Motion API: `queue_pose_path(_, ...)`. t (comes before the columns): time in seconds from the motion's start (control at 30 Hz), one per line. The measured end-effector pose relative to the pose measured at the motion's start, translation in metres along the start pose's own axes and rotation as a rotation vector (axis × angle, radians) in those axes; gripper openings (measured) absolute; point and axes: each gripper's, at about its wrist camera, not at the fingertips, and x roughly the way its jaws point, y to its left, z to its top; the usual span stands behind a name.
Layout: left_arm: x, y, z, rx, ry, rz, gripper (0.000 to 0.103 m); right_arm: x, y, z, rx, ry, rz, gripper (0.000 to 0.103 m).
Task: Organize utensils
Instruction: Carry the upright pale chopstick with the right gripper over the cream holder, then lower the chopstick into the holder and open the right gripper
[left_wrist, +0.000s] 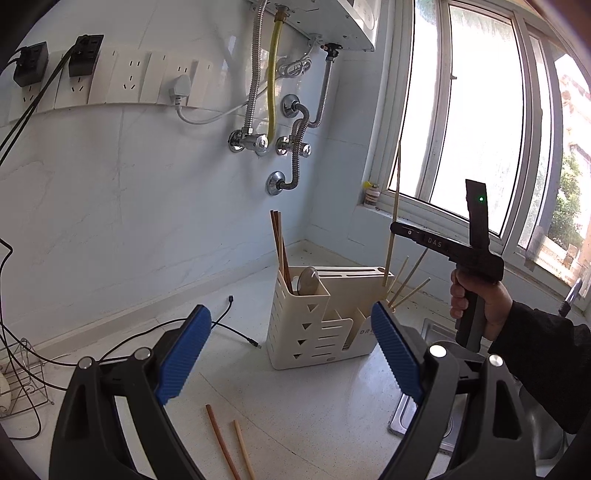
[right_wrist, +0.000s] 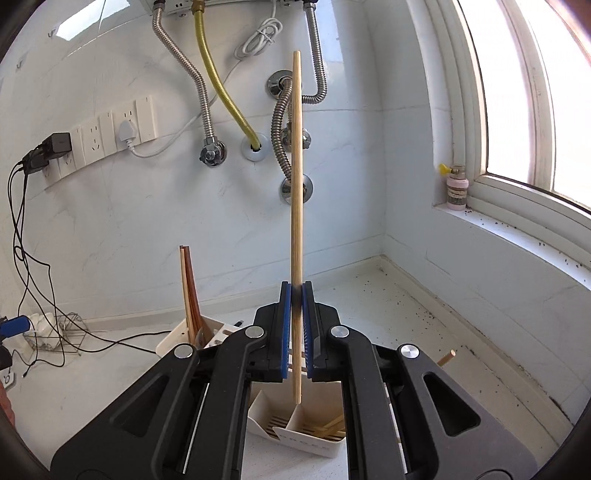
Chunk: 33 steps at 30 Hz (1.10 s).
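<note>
Cables (left_wrist: 155, 332) trail on counter left of utensil holder (left_wrist: 314, 328); left gripper (left_wrist: 291, 354) gaping, empty, bare counter between; two chopsticks (left_wrist: 229, 446) loose before holder; right gripper (right_wrist: 295, 332) clamped on upright chopstick (right_wrist: 296, 184) above holder's right compartment; sink (left_wrist: 424, 417) right of holder

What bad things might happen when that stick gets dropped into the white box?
1. The right gripper holds the light chopstick upright with its tip just above a divider in the cream holder. It might catch the divider and tip over.
2. Other light chopsticks already lean out of that compartment, so a bump could knock them out.
3. Two chopsticks on the counter lie near the open left gripper and could be nudged.
</note>
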Motion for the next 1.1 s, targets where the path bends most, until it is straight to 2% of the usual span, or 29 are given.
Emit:
queue_pose_path(0.27,-0.005,-0.004,-0.013,0.021,0.031,0.004,0.087,0.003,-0.005,-0.036,0.035,-0.055,-0.045,0.006)
queue_pose_path(0.63,-0.008,0.0,-0.021,0.025,0.057,0.013,0.087,0.015,-0.01,-0.055,0.051,-0.043,-0.073,0.006)
queue_pose_path(0.87,-0.007,0.004,-0.024,0.007,0.07,0.018,0.087,0.019,-0.007,-0.061,0.053,-0.001,-0.076,0.007)
queue_pose_path(0.93,-0.007,0.004,-0.026,0.004,0.074,0.018,0.087,0.017,-0.008,-0.061,0.058,-0.009,-0.078,0.028)
queue_pose_path(1.0,-0.008,0.005,-0.028,0.003,0.075,0.019,0.087,0.015,-0.008,-0.06,0.06,-0.023,-0.08,0.033)
queue_pose_path(1.1,-0.008,0.01,-0.029,-0.008,0.082,0.023,0.087,0.012,-0.01,-0.058,0.064,-0.032,-0.086,0.033)
